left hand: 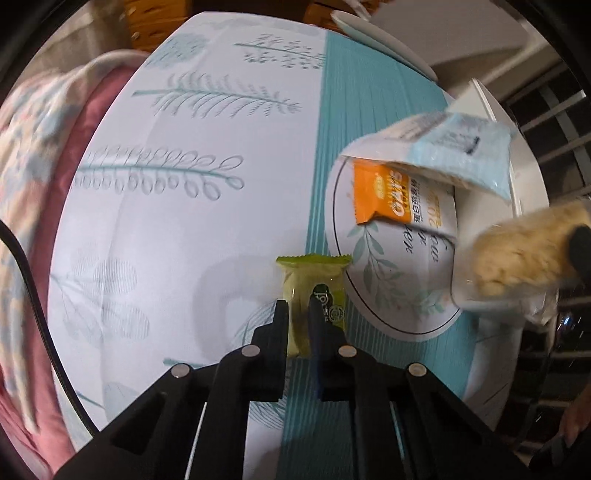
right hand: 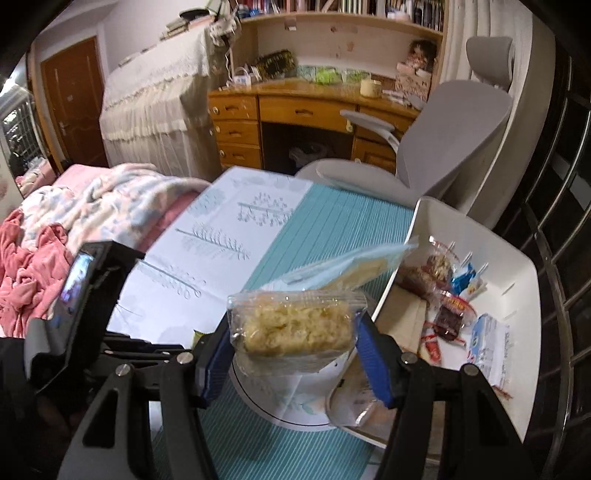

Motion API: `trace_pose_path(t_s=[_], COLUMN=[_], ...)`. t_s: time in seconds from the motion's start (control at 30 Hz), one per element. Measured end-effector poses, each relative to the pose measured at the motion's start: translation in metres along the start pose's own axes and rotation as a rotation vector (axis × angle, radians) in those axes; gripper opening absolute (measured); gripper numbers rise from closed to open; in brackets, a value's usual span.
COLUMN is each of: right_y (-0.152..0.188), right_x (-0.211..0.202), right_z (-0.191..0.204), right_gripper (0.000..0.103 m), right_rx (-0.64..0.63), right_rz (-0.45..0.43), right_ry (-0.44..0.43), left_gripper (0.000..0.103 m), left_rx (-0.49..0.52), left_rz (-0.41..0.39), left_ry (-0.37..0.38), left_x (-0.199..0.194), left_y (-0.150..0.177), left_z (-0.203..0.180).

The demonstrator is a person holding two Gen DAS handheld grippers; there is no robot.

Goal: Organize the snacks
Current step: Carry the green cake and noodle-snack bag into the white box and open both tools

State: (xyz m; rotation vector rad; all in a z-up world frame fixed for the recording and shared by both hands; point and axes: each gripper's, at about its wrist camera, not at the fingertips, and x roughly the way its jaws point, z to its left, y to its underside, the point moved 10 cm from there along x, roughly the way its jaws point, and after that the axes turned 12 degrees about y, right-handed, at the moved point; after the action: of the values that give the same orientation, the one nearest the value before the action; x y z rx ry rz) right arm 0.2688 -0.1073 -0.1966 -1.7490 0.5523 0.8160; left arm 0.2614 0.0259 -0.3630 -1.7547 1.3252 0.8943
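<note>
Left gripper (left hand: 297, 314) pinches a green snack packet (left hand: 312, 295) beside the round plate (left hand: 388, 295); only the right view shows the right gripper (right hand: 295, 354) clamping a puffed-rice bar (right hand: 295, 328) above it.

Home bedroom, rumpled bed (right hand: 74, 221), wooden desk (right hand: 295, 107), bookshelves (right hand: 351, 7), office chair (right hand: 461, 122)

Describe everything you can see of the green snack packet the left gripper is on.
The green packet is a small pillow-style pouch of glossy yellow-green film with a crimped zigzag top edge and a dark round logo on its face. It lies flat on the patterned tablecloth, its right edge at the rim of the white plate. The left gripper is shut on it, one black finger on each side of its lower half.
</note>
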Motion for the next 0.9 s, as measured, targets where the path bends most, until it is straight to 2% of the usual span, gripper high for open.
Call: trace_pose_path(t_s=[0.03, 0.13, 0.2, 0.23, 0.3, 0.47, 0.63, 0.7, 0.9], right_y=[-0.003, -0.010, -0.013, -0.014, -0.014, -0.007, 0.004, 0.009, 0.022], right_x=[-0.006, -0.018, -0.025, -0.028, -0.032, -0.039, -0.043, -0.045, -0.043], right_z=[-0.004, -0.019, -0.030, -0.035, -0.047, -0.076, -0.107, -0.117, -0.150], right_gripper=[0.062, 0.062, 0.062, 0.062, 0.062, 0.062, 0.062, 0.062, 0.062], right_rx=[0.005, 0.025, 0.034, 0.037, 0.043, 0.074, 0.120, 0.132, 0.172], right_rz=[-0.015, -0.051, -0.072, -0.080, -0.093, -0.105, -0.103, -0.101, -0.083], right_ry=[-0.002, -0.001, 0.006, 0.012, 0.027, 0.061, 0.104, 0.116, 0.155], left_gripper=[0.009, 0.021, 0.024, 0.025, 0.034, 0.043, 0.043, 0.038, 0.035], left_rx=[-0.014, -0.039, -0.049, -0.058, -0.077, -0.118, -0.119, -0.125, -0.133], left_rz=[-0.007, -0.029, -0.037, -0.037, -0.034, -0.020, -0.019, -0.023, -0.019], left_ry=[0.008, 0.013, 0.009, 0.009, 0.007, -0.011, -0.089, -0.122, -0.140], left_x=[-0.002, -0.006, -0.006, -0.005, -0.005, 0.010, 0.020, 0.020, 0.020], left_y=[0.001, 0.001, 0.005, 0.007, 0.013, 0.014, 0.016, 0.015, 0.013], left_z=[0.000, 0.003, 0.002, 0.000, -0.002, -0.006, -0.007, -0.006, -0.016])
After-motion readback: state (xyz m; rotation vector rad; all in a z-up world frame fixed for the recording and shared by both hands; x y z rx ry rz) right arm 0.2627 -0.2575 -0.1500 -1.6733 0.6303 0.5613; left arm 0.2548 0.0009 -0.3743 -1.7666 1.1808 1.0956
